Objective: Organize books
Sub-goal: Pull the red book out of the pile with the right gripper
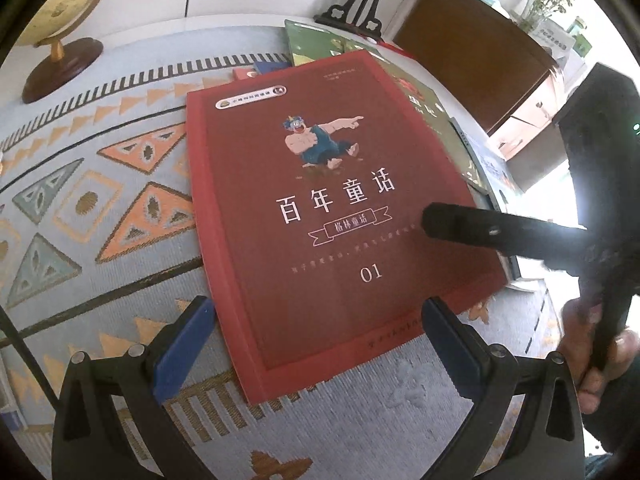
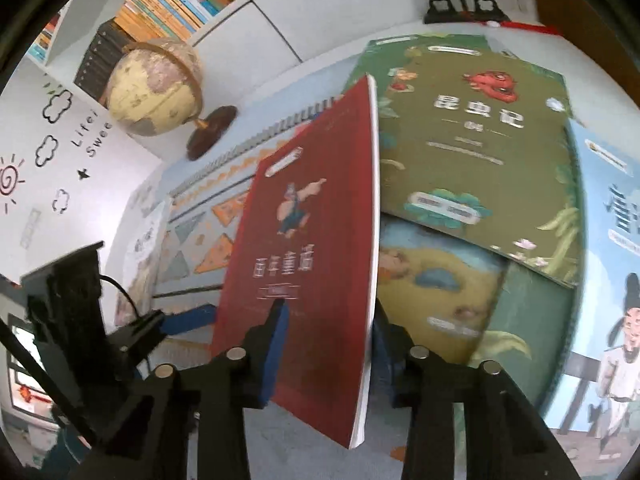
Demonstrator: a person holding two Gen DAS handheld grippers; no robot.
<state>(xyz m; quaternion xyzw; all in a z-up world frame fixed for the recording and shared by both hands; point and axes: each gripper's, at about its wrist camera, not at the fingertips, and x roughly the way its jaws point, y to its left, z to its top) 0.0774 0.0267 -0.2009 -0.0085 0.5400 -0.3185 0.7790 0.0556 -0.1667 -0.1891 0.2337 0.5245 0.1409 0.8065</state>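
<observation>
A red book (image 1: 320,216) with a cartoon figure and "01" on its cover lies on a patterned cloth (image 1: 100,208). My left gripper (image 1: 320,344) is open; its blue pads (image 1: 184,344) stand on either side of the book's near corner without touching it. In the right wrist view the red book (image 2: 320,240) is tilted, its page edge raised. My right gripper (image 2: 328,328) is shut on that edge, one pad on the cover and the other finger under the pages. The right gripper's upper finger (image 1: 460,224) lies on the cover in the left wrist view.
A green book (image 2: 472,140), a yellow-blue picture book (image 2: 440,280) and a pale blue book (image 2: 608,240) overlap under and beside the red one. A globe (image 1: 60,12) stands at the far left, a black ornate stand (image 1: 360,4) behind, a wooden cabinet (image 1: 472,60) to the right. A hand (image 1: 592,352) holds the right gripper.
</observation>
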